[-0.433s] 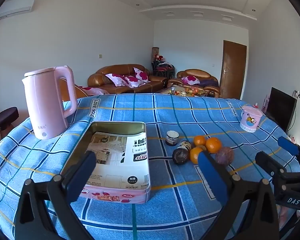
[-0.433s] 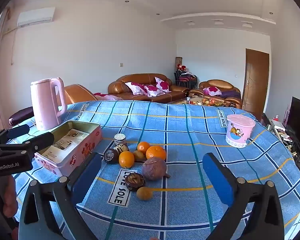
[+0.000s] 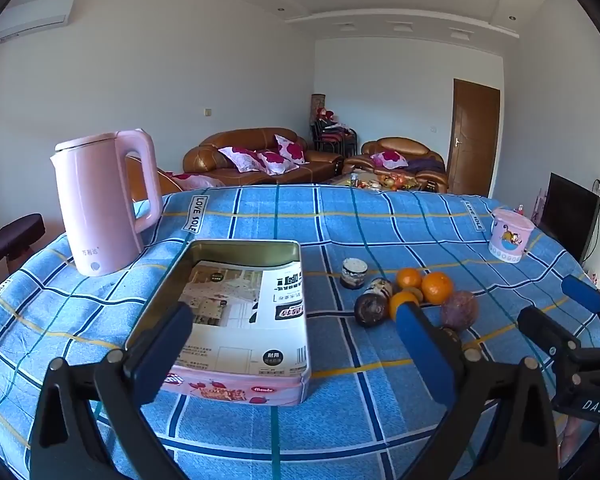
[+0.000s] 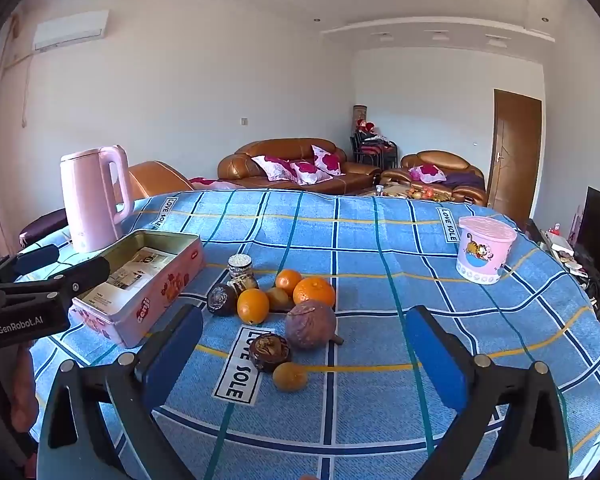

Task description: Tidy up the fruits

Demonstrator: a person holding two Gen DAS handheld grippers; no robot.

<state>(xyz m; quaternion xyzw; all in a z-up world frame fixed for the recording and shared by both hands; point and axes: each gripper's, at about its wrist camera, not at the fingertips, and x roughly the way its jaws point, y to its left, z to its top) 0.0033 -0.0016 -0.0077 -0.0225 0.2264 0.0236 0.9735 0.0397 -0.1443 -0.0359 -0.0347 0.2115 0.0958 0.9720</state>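
Observation:
A pile of fruit lies on the blue checked tablecloth: oranges [image 4: 314, 290], a purple passion fruit [image 4: 310, 324], a dark mangosteen [image 4: 269, 352], a small yellow fruit [image 4: 289, 376] and a dark round fruit [image 4: 221, 299]. The oranges [image 3: 436, 287] also show in the left wrist view. An open pink tin box [image 3: 236, 312] with a paper inside stands left of the pile. My left gripper [image 3: 296, 344] is open over the tin's near end. My right gripper [image 4: 304, 354] is open, just short of the pile. Both are empty.
A pink kettle [image 3: 100, 204] stands at the far left of the table. A pink lidded cup [image 4: 485, 249] stands at the far right. Two small jars [image 4: 240, 266] sit behind the fruit. Sofas and a brown door lie beyond the table.
Both grippers have shifted slightly; the view is almost the same. Nothing was picked up or moved.

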